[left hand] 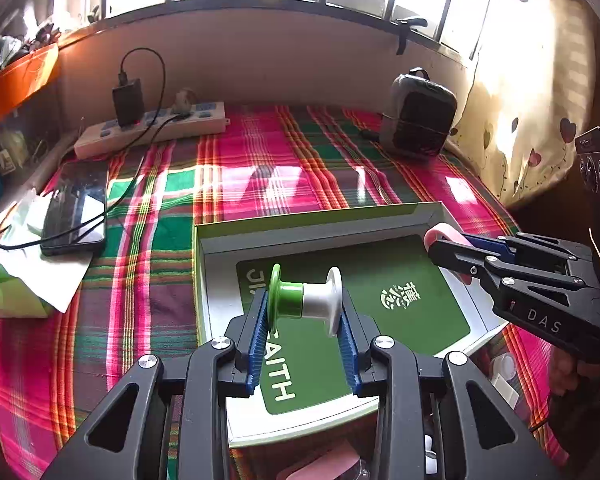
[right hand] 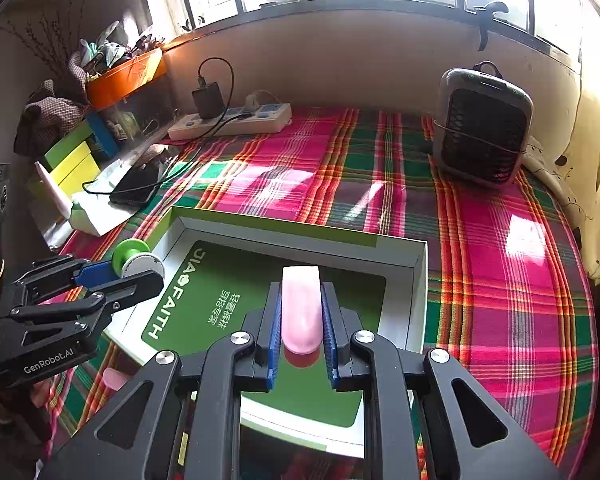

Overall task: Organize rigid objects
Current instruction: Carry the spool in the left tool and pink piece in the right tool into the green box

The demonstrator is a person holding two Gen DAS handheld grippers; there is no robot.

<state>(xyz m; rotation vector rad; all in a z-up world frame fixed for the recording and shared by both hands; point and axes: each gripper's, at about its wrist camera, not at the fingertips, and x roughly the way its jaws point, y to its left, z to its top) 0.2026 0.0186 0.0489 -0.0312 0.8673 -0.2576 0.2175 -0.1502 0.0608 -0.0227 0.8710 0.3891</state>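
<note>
Now green-and-white spool (left hand: pixel 305 298) pinched endwise in left gripper (left hand: pixel 305 332), hanging over open box (left hand: pixel 204 280). Pink oblong piece (right hand: pixel 301 312) clamped tight in right gripper (right hand: pixel 302 336), above same box's green insert. Risk: spool rolling off across plaid cloth (right hand: pixel 500 280) if dropped onto rim; grippers colliding over box.

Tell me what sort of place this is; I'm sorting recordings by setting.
Probably a room in a home, at a table under a window. A plaid tablecloth covers the table, a power strip with a plugged-in charger lies by the wall, and a small portable fan stands near a heart-print curtain.
</note>
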